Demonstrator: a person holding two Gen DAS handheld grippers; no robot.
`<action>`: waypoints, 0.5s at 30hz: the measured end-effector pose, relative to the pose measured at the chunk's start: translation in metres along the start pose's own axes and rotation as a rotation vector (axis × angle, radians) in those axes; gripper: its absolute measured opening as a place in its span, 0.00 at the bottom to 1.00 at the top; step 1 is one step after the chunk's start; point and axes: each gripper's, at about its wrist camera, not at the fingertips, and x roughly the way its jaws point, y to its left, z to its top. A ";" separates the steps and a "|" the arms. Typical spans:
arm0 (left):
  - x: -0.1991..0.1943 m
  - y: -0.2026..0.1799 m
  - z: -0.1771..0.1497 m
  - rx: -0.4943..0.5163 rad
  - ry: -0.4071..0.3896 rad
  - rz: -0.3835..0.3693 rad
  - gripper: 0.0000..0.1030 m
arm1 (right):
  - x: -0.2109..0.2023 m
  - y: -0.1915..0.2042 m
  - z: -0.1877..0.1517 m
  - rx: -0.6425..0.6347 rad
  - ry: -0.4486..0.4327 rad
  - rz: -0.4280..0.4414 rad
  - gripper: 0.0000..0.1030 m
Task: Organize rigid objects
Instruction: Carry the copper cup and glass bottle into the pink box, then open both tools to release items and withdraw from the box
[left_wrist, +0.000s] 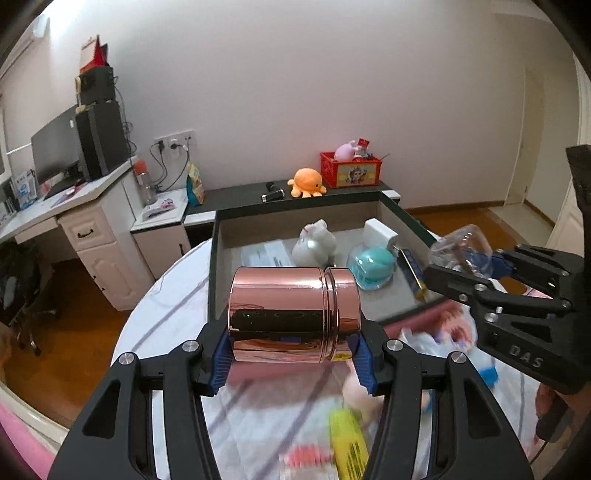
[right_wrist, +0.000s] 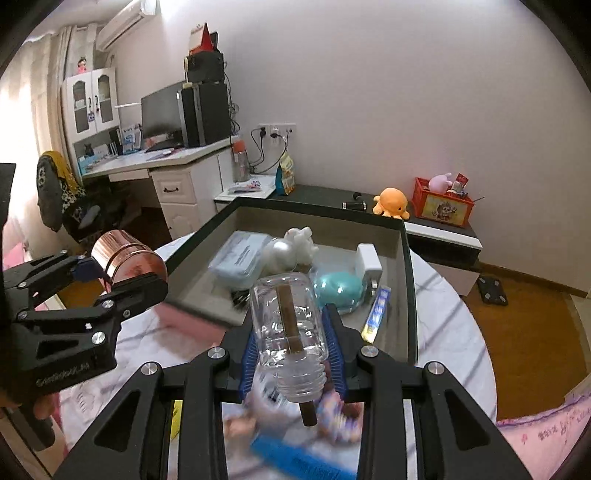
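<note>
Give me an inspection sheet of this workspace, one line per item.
Surface: round table under a pale striped cloth, open drawer resting on it.
Job's things: copper canister and clear bottle, both held above the table.
Clutter: white plush, teal object, white adapter, tube in the drawer; blurred items on the cloth.
Grippers: left tool shut on the canister; right tool shut on the bottle.
Cables: leads at the wall sockets.
Surroundings: desk with monitor, orange octopus plush, red crate.
</note>
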 end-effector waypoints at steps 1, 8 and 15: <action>0.006 0.001 0.004 -0.001 0.002 -0.002 0.53 | 0.010 -0.003 0.004 0.004 0.024 0.011 0.33; 0.061 0.011 0.011 0.008 0.101 0.029 0.53 | 0.060 -0.008 0.010 -0.023 0.115 -0.007 0.33; 0.081 0.020 -0.006 -0.019 0.164 0.049 0.53 | 0.081 -0.015 0.001 -0.021 0.172 -0.020 0.33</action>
